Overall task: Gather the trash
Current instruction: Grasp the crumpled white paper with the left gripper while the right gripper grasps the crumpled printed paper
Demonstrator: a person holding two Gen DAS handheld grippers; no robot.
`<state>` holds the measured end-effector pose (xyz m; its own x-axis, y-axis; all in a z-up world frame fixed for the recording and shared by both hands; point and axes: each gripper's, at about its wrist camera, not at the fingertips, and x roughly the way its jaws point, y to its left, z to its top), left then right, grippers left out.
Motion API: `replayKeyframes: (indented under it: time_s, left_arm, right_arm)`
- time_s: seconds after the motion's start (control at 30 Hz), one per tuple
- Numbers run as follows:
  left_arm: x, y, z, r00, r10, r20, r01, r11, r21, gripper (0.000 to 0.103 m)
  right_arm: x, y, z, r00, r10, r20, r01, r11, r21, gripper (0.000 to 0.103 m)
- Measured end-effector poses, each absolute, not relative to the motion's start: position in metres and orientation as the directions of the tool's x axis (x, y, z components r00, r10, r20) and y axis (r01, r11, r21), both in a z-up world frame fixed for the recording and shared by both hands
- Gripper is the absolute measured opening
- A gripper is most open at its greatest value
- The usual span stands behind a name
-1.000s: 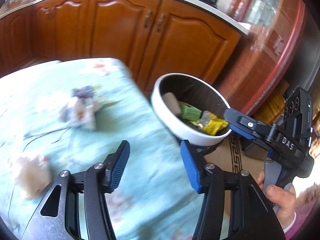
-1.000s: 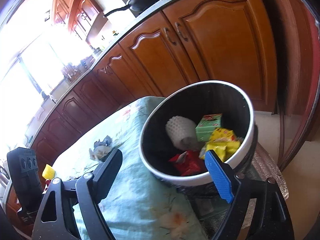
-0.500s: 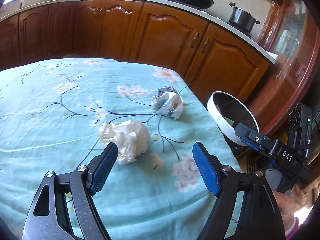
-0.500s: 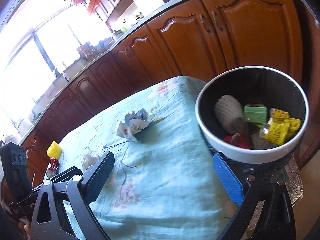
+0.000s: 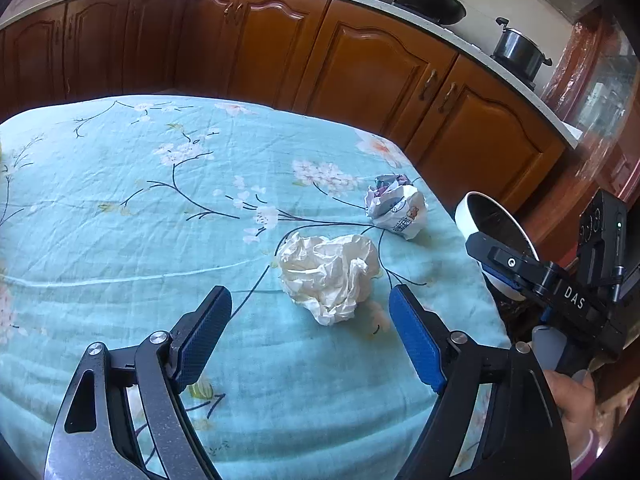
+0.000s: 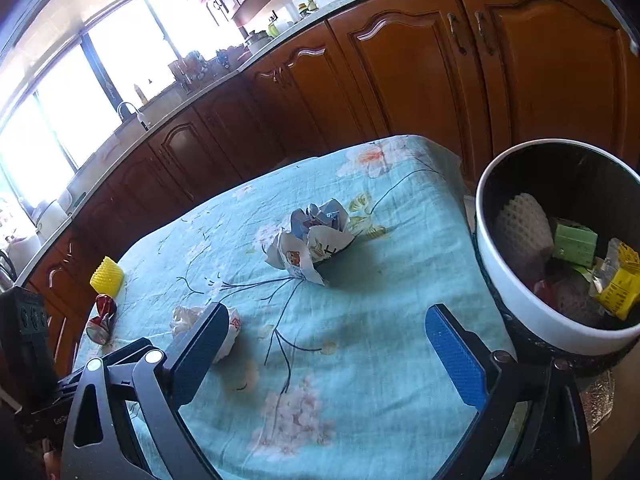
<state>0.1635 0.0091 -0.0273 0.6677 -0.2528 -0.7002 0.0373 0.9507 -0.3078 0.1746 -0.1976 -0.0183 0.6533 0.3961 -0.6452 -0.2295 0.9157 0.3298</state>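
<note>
While my left hand-held gripper [image 5: 310, 322] gapes released below centre frame, the crumpled tissue [image 5: 330, 274] might squash and slip free.

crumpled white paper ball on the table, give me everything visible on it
The white paper ball is a loosely crumpled wad of thin, creased tissue-like paper, off-white with cream shadows and unprinted as far as visible. It lies on the floral teal tablecloth, apart from the printed wrapper behind it. The left gripper hovers just short, jaws open, not touching it.
</note>
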Motion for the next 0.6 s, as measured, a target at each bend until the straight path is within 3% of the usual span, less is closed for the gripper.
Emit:
replayKeyframes:
  time_s: [0.27,0.37,0.4,0.47,0.5,0.53,0.6]
  left_arm:
    - [0.183,0.008,-0.036,0.643,-0.25,-0.724,0.032,0.953,-0.301,0.083]
    - [0.193,0.006,-0.041,0.627,-0.254,-0.736,0.033,0.953,-0.301,0.083]
    - [0.196,0.006,-0.043,0.623,-0.26,-0.737,0.035,0.951,-0.306,0.081]
    - [0.2,0.003,-0.046,0.613,-0.273,-0.741,0.049,0.95,-0.309,0.068]
    - [0.202,0.002,-0.048,0.604,-0.292,-0.742,0.063,0.945,-0.321,0.054]
    - [0.203,0.001,-0.049,0.598,-0.313,-0.738,0.075,0.938,-0.337,0.045]
    - [0.202,-0.003,-0.046,0.613,-0.301,-0.731,0.087,0.945,-0.316,0.04]
  right_arm:
    - [0.215,-0.178,-0.026,0.615,0.415,-0.671,-0.248,0.909,0.335,0.098]
    - [0.229,-0.171,-0.034,0.594,0.419,-0.687,-0.248,0.908,0.339,0.085]
    - [0.234,-0.168,-0.038,0.588,0.418,-0.693,-0.249,0.908,0.336,0.078]
    - [0.242,-0.164,-0.044,0.572,0.416,-0.707,-0.248,0.909,0.335,0.059]
    - [0.244,-0.163,-0.048,0.563,0.417,-0.714,-0.246,0.909,0.337,0.038]
    - [0.244,-0.163,-0.05,0.557,0.426,-0.712,-0.248,0.904,0.347,0.026]
    - [0.241,-0.164,-0.048,0.567,0.429,-0.703,-0.253,0.903,0.346,0.018]
